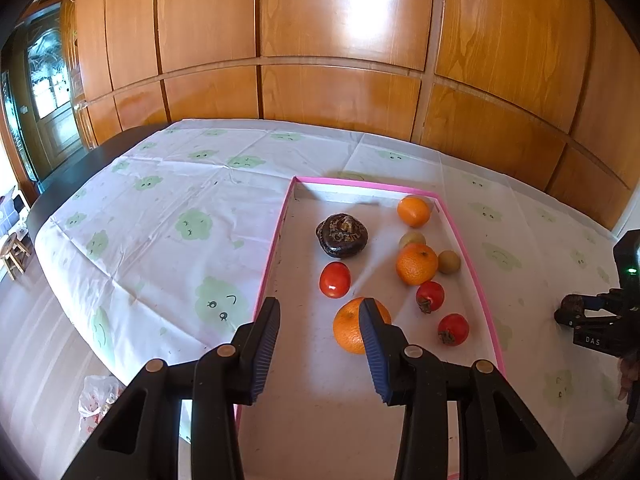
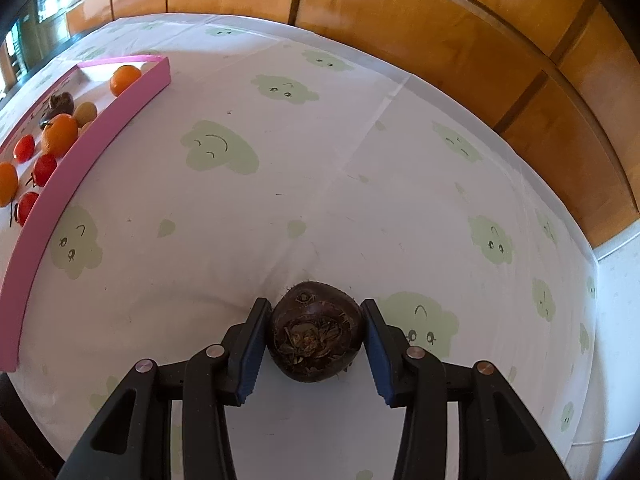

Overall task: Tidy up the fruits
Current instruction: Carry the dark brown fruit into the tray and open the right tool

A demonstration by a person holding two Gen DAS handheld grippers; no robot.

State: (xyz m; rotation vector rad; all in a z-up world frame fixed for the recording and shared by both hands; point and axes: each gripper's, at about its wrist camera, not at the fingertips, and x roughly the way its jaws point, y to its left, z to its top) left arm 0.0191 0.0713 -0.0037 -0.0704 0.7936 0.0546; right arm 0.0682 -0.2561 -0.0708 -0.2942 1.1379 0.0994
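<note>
Right up close, the right gripper (image 2: 314,340) has its blue pads clamped on either side of a dark brown round fruit (image 2: 316,332), down at the cloud-print tablecloth (image 2: 280,184), well apart from the pink tray (image 2: 100,128) off to its left. Over on the other side, the left gripper (image 1: 320,344) hangs above the tray's near end, jaws parted, nothing between them. Just beyond its fingertips lies a big orange (image 1: 352,330), then red fruits (image 1: 335,279), another orange (image 1: 417,264), two small yellowish fruits (image 1: 449,262), a second dark fruit (image 1: 342,236), and a last orange (image 1: 414,211) by the far rim. Wooden panelling (image 1: 340,80) closes the background.
</note>
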